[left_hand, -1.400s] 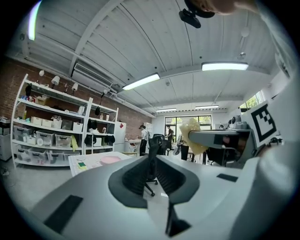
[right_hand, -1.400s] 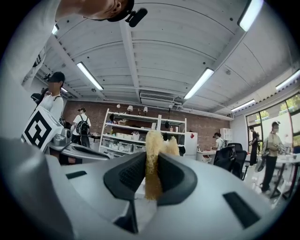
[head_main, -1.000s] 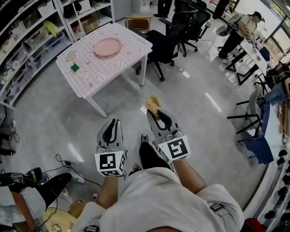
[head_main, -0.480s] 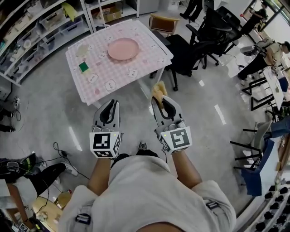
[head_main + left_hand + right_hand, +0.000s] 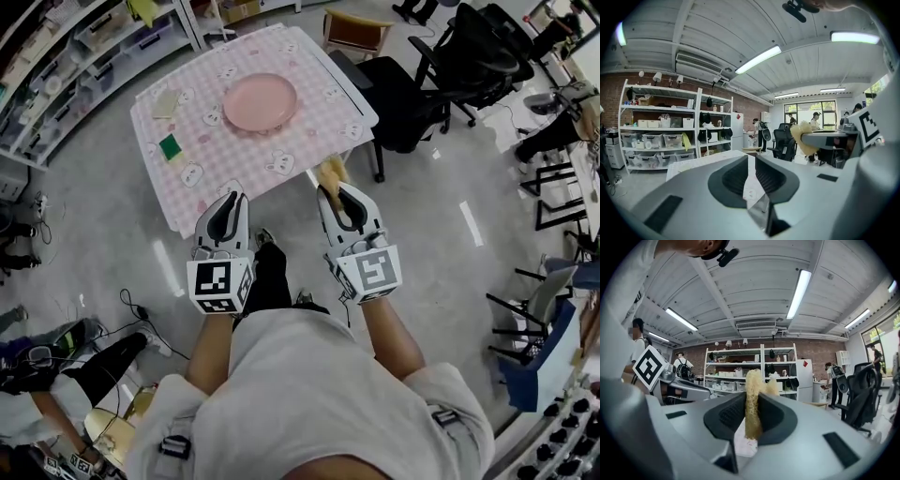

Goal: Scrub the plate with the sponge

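While short of the counter (image 5: 330, 120): sponge (image 5: 330, 172) clamped upright in right tool (image 5: 336, 190), ready for the plate (image 5: 260, 101) — left tool (image 5: 231, 197) empty, jaws a slit apart, free for steadying.

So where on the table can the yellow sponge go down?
The sponge could go on the table, on the near strip in front of the pink plate: bare cloth. The right corner beside the plate is bare too. The left side is crowded: a green pad and a beige cloth lie there.
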A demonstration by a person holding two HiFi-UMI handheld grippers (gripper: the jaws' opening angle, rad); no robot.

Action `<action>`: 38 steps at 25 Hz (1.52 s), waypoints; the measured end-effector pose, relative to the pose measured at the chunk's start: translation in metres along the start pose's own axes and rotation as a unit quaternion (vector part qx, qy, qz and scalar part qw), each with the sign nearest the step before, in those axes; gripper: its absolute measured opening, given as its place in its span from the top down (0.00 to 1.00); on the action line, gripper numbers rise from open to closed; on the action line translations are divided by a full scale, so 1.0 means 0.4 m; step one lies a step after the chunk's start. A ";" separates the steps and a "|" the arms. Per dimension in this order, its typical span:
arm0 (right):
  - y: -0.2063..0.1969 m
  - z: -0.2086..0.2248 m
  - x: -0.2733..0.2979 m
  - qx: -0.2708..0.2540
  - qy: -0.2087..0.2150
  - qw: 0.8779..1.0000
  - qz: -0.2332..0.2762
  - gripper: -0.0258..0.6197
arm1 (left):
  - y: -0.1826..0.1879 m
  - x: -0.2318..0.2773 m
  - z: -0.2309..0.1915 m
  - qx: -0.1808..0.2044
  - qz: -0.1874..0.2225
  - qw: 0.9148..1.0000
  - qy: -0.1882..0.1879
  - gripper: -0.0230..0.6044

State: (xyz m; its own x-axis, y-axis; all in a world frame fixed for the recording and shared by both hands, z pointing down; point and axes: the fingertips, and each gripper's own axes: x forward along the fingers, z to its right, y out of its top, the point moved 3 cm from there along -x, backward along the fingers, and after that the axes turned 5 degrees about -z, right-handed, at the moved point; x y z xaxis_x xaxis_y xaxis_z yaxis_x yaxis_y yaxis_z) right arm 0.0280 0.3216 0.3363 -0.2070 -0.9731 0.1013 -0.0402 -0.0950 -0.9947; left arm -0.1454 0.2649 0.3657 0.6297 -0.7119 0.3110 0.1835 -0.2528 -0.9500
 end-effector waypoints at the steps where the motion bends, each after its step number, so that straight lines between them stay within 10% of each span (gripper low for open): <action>1: -0.004 0.013 0.030 -0.002 0.000 1.000 -0.002 0.86 | -0.001 0.032 -0.017 -0.002 -0.003 1.000 -0.001 0.87; 26: -0.090 0.272 0.839 -0.008 0.083 0.990 -0.111 0.86 | -0.042 0.750 -0.513 -0.079 -0.157 0.984 -0.027 0.87; 34: -0.220 0.334 1.049 0.003 0.192 0.967 -0.169 0.86 | -0.162 0.874 -0.583 -0.115 -0.240 0.963 0.036 0.87; 38: -0.294 0.338 1.121 0.013 0.258 0.944 -0.204 0.86 | -0.265 0.912 -0.613 -0.185 -0.298 0.935 0.046 0.86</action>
State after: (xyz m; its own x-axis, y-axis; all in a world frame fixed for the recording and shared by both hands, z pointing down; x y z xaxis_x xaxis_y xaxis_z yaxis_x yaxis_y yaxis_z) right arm 0.0720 -0.1318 0.4962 -0.6289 -0.6225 0.4658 -0.1979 -0.4513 -0.8702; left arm -0.1200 -0.1288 0.5868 0.4278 -0.4207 0.8000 0.1963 -0.8207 -0.5365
